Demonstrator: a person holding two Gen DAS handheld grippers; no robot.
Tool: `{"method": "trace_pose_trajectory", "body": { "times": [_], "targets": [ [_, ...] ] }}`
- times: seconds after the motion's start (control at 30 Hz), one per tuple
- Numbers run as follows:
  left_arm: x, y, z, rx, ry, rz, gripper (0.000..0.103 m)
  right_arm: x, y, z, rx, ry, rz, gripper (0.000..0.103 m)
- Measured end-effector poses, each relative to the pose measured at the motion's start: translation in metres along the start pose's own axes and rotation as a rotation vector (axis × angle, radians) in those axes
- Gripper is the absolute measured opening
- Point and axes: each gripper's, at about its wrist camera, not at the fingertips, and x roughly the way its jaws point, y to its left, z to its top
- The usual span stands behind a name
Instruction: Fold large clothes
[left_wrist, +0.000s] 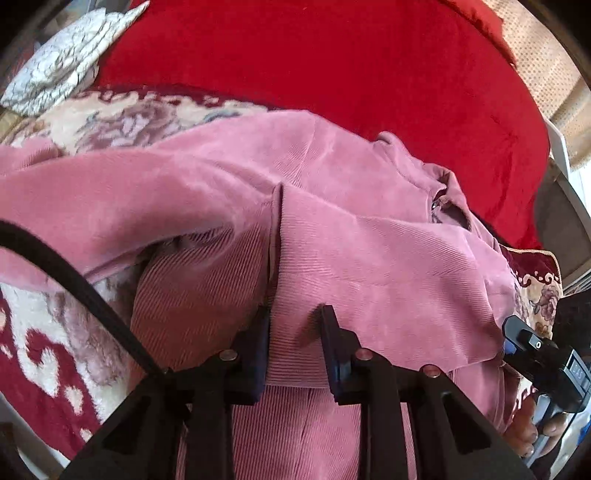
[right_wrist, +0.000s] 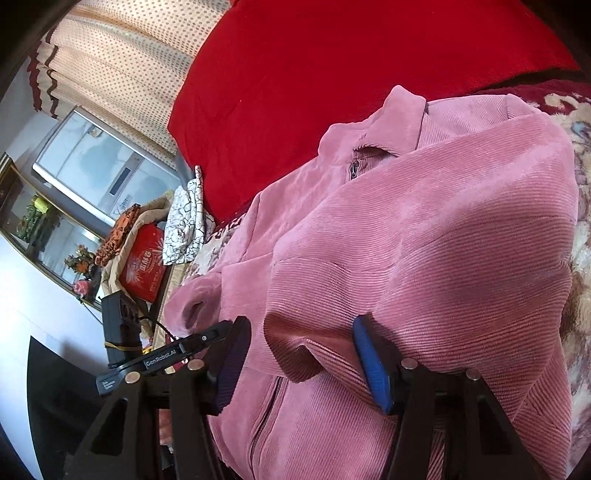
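Pink corduroy jacket (left_wrist: 369, 258) spread out on a floral red-and-cream blanket (left_wrist: 44, 354), collar pointing toward the plain red cover (left_wrist: 332, 55) behind, one sleeve folded across the zipped front. Left gripper (left_wrist: 295, 347) down at the hem with fingers (left_wrist: 338, 350) narrowed around a ribbed fold of cloth, pretty much pinching it. Right gripper (right_wrist: 299, 362) spread wide either side of the folded sleeve's cuff, fingers (right_wrist: 371, 369) pressed against the fabric but not clamped.

Jacket (right_wrist: 424, 240) was pink ribbed corduroy, softly matt, blanket (left_wrist: 332, 55) was plush red velvety cloth, rug (left_wrist: 44, 350) looked woolly and rough, gripper (left_wrist: 295, 350) frames were matt black plastic with metal pins.
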Motion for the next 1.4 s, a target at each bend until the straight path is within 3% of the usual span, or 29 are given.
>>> {"method": "trace_pose_trajectory", "body": {
  "times": [0.07, 0.27, 0.33, 0.43, 0.5, 0.6, 0.63, 0.67, 0.7, 0.73, 0.77, 0.9, 1.0, 1.1, 1.17, 1.23, 1.33, 1.4],
  "targets": [
    [-0.004, -0.004, 0.000, 0.022, -0.037, 0.019, 0.011, -0.001, 0.000, 0.000, 0.001, -0.012, 0.001, 0.061],
    [-0.026, -0.029, 0.007, 0.148, -0.229, 0.020, 0.004, -0.010, 0.015, -0.004, -0.037, -0.075, 0.052, 0.062],
    [-0.031, -0.033, 0.009, 0.197, -0.276, 0.104, 0.004, -0.011, 0.019, -0.005, -0.044, -0.094, 0.070, 0.062],
    [-0.016, -0.025, 0.013, 0.175, -0.228, 0.157, 0.003, 0.003, 0.021, -0.008, -0.048, -0.050, 0.021, 0.062],
    [-0.006, -0.015, 0.015, 0.131, -0.174, 0.140, 0.003, 0.012, 0.021, -0.010, -0.063, -0.021, -0.037, 0.061],
    [-0.012, -0.011, 0.012, 0.103, -0.151, 0.098, 0.003, 0.003, 0.033, -0.011, -0.100, -0.061, -0.025, 0.062],
    [-0.018, -0.008, 0.012, 0.089, -0.160, 0.096, 0.007, -0.002, 0.035, -0.010, -0.103, -0.082, -0.006, 0.062],
    [-0.025, -0.004, 0.012, 0.073, -0.170, 0.091, 0.020, -0.004, 0.035, -0.010, -0.097, -0.088, -0.003, 0.064],
    [-0.033, 0.004, 0.012, 0.045, -0.192, 0.085, 0.031, -0.003, 0.032, -0.009, -0.085, -0.082, -0.008, 0.068],
    [-0.041, 0.013, 0.009, 0.009, -0.224, 0.085, 0.059, 0.003, 0.027, -0.008, -0.056, -0.050, -0.027, 0.068],
    [-0.053, 0.025, 0.008, -0.041, -0.262, 0.092, 0.075, 0.008, 0.021, -0.008, -0.036, -0.025, -0.039, 0.068],
    [-0.093, 0.091, -0.002, -0.301, -0.379, 0.131, 0.079, 0.007, 0.018, -0.005, -0.022, -0.030, -0.034, 0.069],
    [-0.099, 0.151, -0.013, -0.540, -0.368, 0.186, 0.082, 0.010, 0.017, -0.007, -0.019, -0.036, -0.047, 0.069],
    [-0.091, 0.208, -0.024, -0.763, -0.312, 0.121, 0.082, 0.011, 0.021, -0.009, -0.046, -0.038, -0.065, 0.070],
    [-0.085, 0.234, -0.031, -0.886, -0.320, 0.070, 0.082, 0.011, 0.022, -0.010, -0.060, -0.039, -0.073, 0.070],
    [-0.080, 0.251, -0.027, -0.933, -0.342, 0.015, 0.082, 0.010, 0.023, -0.010, -0.064, -0.039, -0.073, 0.070],
    [-0.073, 0.257, -0.011, -0.870, -0.362, -0.032, 0.081, 0.010, 0.022, -0.010, -0.064, -0.037, -0.063, 0.070],
    [-0.071, 0.257, -0.003, -0.836, -0.398, -0.103, 0.081, 0.009, 0.022, -0.010, -0.066, -0.035, -0.059, 0.070]
  ]
}}
